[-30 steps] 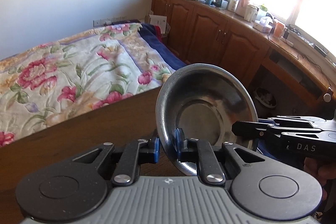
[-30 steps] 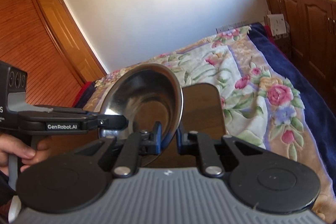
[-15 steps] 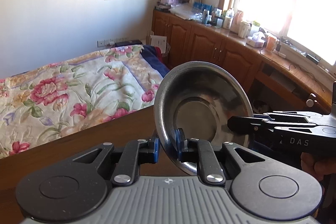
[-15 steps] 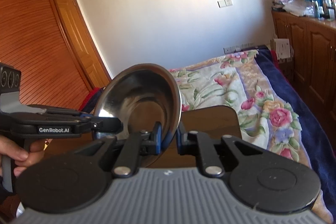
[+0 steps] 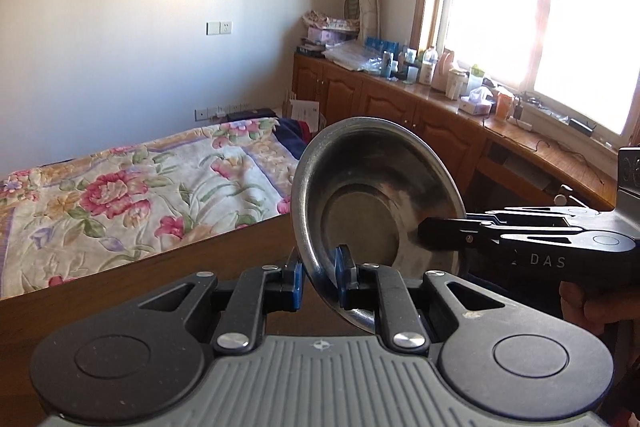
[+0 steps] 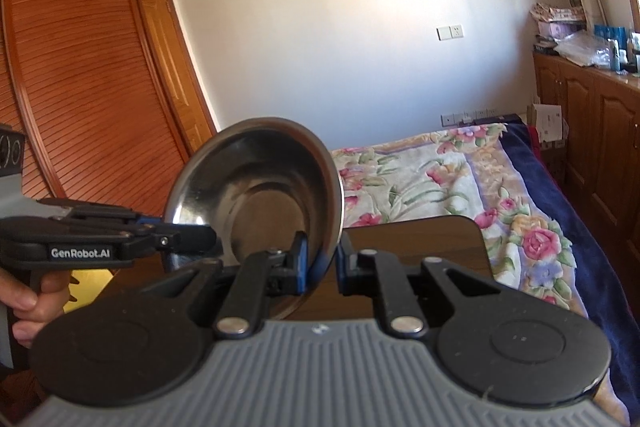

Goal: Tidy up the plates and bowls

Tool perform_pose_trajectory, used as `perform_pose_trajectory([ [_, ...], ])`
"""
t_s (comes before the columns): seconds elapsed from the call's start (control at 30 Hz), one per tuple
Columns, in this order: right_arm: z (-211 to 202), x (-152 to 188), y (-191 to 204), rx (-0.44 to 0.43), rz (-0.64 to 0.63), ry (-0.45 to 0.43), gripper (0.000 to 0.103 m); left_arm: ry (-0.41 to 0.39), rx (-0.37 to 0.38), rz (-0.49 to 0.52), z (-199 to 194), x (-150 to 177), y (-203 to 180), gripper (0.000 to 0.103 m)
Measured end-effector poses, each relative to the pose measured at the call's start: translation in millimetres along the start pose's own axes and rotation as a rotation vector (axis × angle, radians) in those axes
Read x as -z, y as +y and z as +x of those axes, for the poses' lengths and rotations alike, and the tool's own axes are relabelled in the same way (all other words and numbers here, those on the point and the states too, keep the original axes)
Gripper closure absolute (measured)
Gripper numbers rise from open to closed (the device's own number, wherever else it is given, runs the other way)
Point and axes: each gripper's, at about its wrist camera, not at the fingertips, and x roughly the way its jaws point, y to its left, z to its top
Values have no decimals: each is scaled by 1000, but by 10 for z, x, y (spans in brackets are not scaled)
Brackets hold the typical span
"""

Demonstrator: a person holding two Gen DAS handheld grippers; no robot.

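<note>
While the left gripper (image 5: 318, 277) and right gripper (image 6: 320, 263) each pinch opposite rims, a steel bowl (image 5: 376, 195) hangs tilted on edge above a dark wooden table (image 5: 160, 279); light, rigid and likely slick, it is best gripped at its thin lip.

Left tool (image 5: 318, 277) clamped, right tool (image 6: 322, 267) clamped

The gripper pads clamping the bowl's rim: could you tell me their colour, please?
Blue pads, clearest in the left wrist view.
</note>
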Motion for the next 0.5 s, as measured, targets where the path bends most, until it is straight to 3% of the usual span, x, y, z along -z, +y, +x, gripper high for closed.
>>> perform_pose_trajectory([
  [0.5,-236,311,362,-50,-30,11,87,-42,-17,-31,-634,521,-27,85],
])
